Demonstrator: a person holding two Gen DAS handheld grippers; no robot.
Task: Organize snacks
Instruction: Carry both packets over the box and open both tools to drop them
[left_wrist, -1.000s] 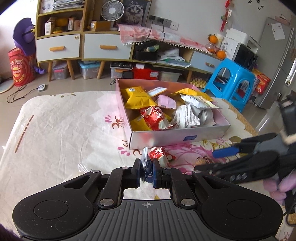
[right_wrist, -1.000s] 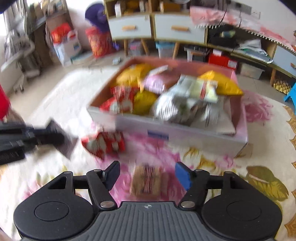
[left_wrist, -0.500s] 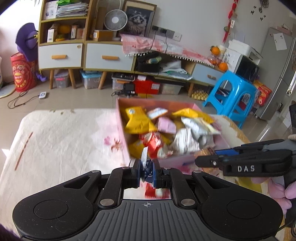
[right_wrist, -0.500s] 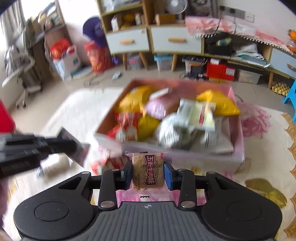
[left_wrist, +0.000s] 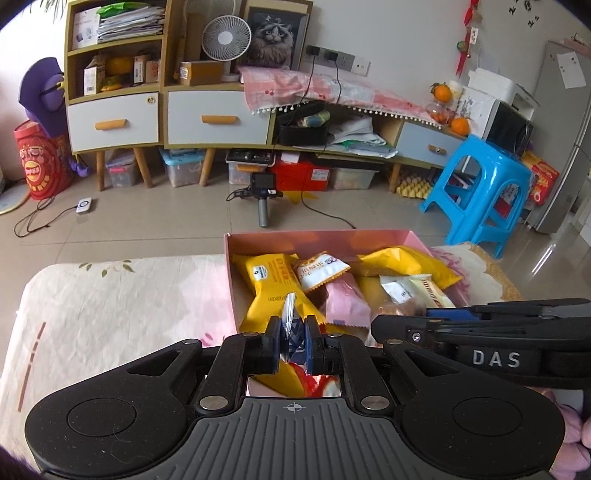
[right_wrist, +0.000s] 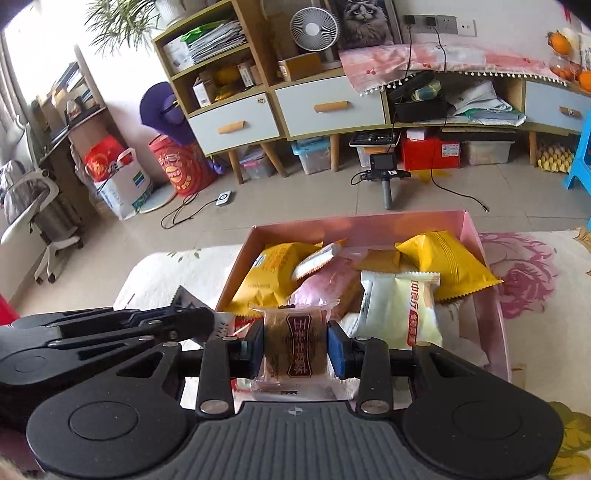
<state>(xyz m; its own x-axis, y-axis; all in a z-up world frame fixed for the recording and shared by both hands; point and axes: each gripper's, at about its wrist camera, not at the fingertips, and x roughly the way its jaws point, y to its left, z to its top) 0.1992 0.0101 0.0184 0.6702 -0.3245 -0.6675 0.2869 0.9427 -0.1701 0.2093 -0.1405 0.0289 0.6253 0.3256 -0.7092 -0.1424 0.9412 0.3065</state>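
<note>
Left gripper (left_wrist: 291, 338): pinching wrapper edge (left_wrist: 288, 314); thin hold, may slip. Right gripper (right_wrist: 295, 345): clamped on cake (right_wrist: 295, 343); box (right_wrist: 495, 314) crowded, drop could spill out

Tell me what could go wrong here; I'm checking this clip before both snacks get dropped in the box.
1. The left gripper pinches its packet only by a thin edge, so it might slip out early.
2. The two grippers sit close together over the box, so they could bump.
3. The box is already piled high; the cake in the right gripper may slide off the heap.
</note>
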